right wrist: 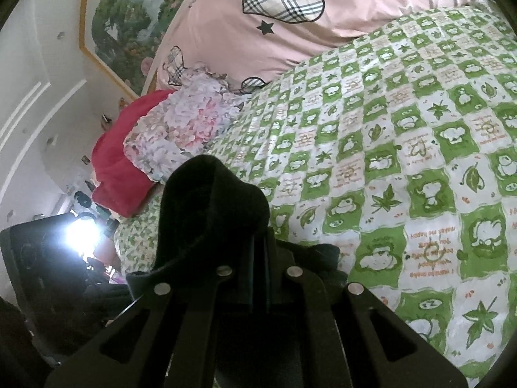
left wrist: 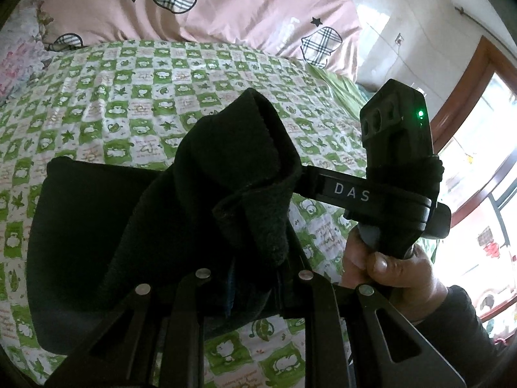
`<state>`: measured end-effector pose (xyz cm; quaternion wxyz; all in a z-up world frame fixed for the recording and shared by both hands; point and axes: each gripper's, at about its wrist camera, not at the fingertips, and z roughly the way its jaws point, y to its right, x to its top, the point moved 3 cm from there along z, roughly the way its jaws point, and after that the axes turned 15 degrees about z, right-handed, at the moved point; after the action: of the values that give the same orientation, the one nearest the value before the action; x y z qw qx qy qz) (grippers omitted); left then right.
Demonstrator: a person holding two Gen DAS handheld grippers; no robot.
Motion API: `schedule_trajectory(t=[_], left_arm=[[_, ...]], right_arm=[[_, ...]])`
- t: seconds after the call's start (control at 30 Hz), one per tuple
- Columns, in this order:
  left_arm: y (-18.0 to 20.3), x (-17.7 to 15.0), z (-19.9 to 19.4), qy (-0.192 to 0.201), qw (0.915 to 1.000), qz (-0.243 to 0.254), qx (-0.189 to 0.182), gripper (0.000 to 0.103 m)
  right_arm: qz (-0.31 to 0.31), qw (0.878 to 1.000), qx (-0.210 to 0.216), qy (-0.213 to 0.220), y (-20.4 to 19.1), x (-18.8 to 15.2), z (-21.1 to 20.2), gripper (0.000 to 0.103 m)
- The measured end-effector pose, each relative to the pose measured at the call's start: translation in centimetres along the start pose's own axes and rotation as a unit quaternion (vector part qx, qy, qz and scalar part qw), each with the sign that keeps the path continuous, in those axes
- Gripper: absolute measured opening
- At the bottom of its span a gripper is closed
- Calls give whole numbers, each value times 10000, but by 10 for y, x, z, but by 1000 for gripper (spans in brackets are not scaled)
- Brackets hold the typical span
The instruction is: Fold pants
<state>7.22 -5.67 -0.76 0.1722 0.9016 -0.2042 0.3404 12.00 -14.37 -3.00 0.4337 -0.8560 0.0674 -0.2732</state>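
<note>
The black pants [left wrist: 206, 194] hang bunched above the green-and-white checked bed sheet [left wrist: 129, 97]. My left gripper [left wrist: 255, 278] is shut on a thick fold of the pants, which drapes over and hides its fingers. The right gripper [left wrist: 397, 168] shows at the right of the left wrist view, held in a hand [left wrist: 387, 268], level with the same cloth. In the right wrist view my right gripper [right wrist: 258, 252] is shut on a bunch of the black pants [right wrist: 213, 207], lifted above the sheet [right wrist: 404, 161]. The cloth covers its fingertips.
A pink quilt with plaid hearts [left wrist: 206, 3] lies along the far side of the bed. A floral pillow [right wrist: 181, 123] and a red cushion [right wrist: 113, 168] sit at the bed's end. A window [left wrist: 484, 161] and a wall painting [right wrist: 129, 16] are nearby.
</note>
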Motion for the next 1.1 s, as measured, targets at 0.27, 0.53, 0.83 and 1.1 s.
schedule_trajectory(t=[0.27, 0.53, 0.83, 1.1], left_arm=[[0, -5, 7, -102, 9997, -45, -236, 34], [12, -4, -4, 29, 9989, 43, -473, 64], [-4, -6, -32, 269, 9981, -212, -520, 68], [-27, -8, -57, 486, 9977, -393, -254, 73]], right_arm=[[186, 9975, -622, 284, 11, 1, -18, 9], [530, 9871, -1158, 971, 21, 2, -62, 69], [735, 9830, -1215, 1161, 11, -9, -78, 77], [561, 9811, -1356, 1263, -13, -13, -80, 85]])
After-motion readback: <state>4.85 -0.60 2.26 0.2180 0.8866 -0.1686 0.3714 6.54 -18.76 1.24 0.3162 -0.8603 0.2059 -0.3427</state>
